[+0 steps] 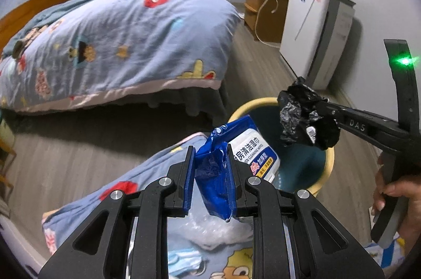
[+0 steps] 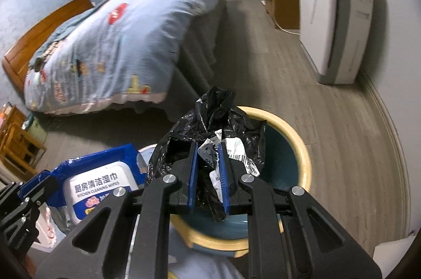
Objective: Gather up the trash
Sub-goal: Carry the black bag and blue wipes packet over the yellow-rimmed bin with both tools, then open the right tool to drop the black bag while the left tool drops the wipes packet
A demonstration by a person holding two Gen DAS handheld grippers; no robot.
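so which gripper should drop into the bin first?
Right, probably. The right gripper holds the black bag over the bin opening; the left gripper has the wipes pack nearer the rim.

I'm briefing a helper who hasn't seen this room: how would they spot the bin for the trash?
Find the bed; on the wood floor past its foot stands a round bin. It alone has a cream rim and teal inside, unlike the white appliance by the wall.
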